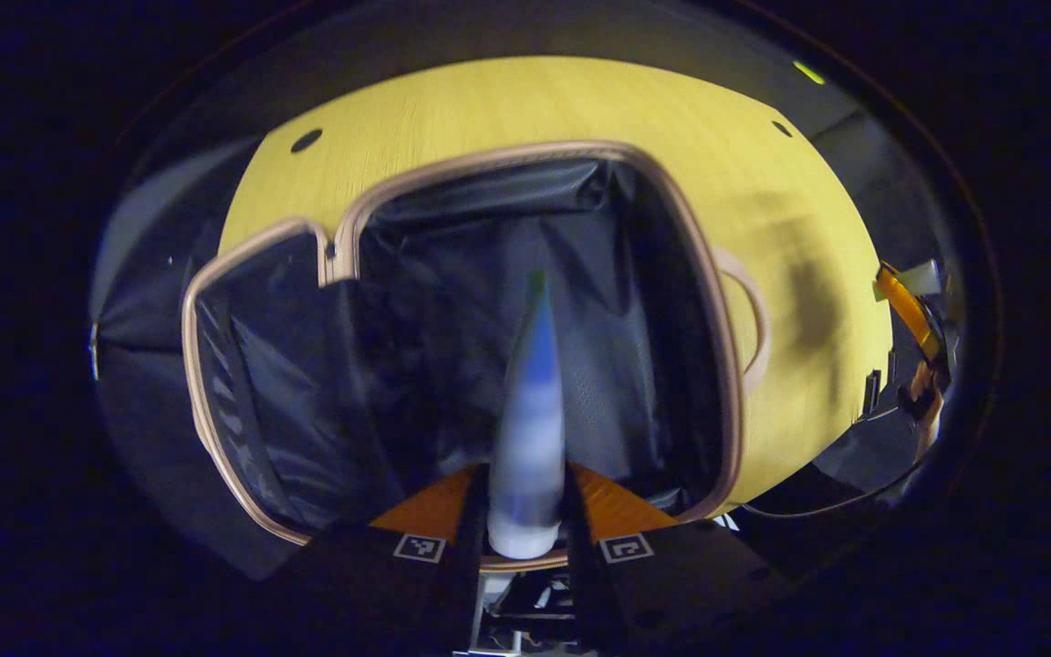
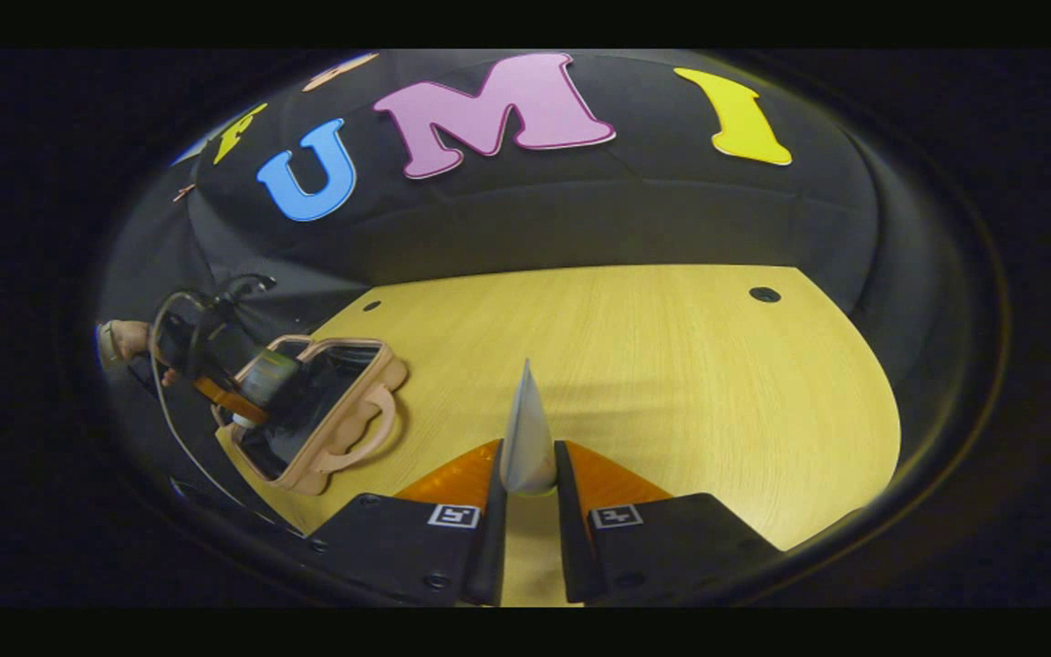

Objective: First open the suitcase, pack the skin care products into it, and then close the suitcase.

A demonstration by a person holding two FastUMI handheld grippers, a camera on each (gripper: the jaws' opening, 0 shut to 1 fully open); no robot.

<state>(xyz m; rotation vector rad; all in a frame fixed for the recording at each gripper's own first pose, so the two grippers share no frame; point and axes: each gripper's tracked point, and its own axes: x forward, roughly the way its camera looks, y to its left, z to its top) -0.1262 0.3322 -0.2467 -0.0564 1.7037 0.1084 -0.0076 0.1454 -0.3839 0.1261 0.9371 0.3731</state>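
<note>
suitcase: the open black-lined fabric suitcase with a tan piped rim [image 1: 726, 365] lies flat on the yellow wood-grain table [image 1: 507, 100]; it is the landmark for every line below.
lid half: to the left of the main well, the folded-out lid [image 1: 243, 401] shows only dark lining.
main well: I make out nothing lying in it, though the lining is dark and its near edge is hidden.
left gripper: the left gripper [image 1: 525, 538] hangs directly over the near rim of the suitcase, clamped on the blue-and-white plastic tube with a green tip [image 1: 530, 411].
blue tube axis: its long axis runs straight out between the fingers and on over the well, white cap end at the gripper.
coming move: judged from this, the drop turns on the tube already lying above the well; lowering and letting go should land it inside.
handle: the tan looped handle [image 1: 749, 319] sits on the suitcase's right side.
right gripper: the right gripper [image 2: 527, 484] is well to the right of the suitcase over bare table, pinching a pale grey flattened tube [image 2: 525, 438] that tapers to a point away from it.
nearer arm: the left, by far; the right must travel leftward to reach the suitcase.
stage: opened, packing under way, closing not yet done.
</note>
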